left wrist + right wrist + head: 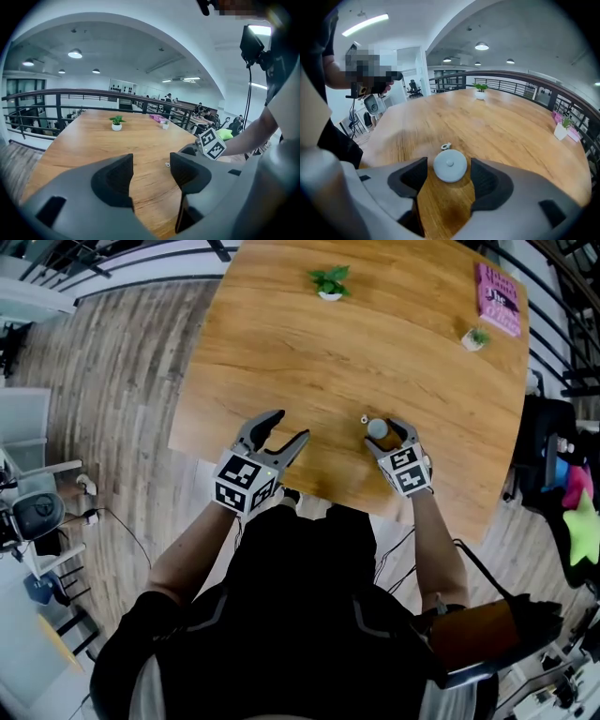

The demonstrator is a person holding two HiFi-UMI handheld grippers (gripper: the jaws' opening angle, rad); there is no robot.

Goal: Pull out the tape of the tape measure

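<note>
Now the round grey tape measure is framed by the open right gripper; the left gripper is held open, empty; no tape is pulled out.

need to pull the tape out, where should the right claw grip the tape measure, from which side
Pinch the tape measure across its round rim, coming down from the near side. It lies flat, and that leaves the pull ring at its far edge free.
</note>
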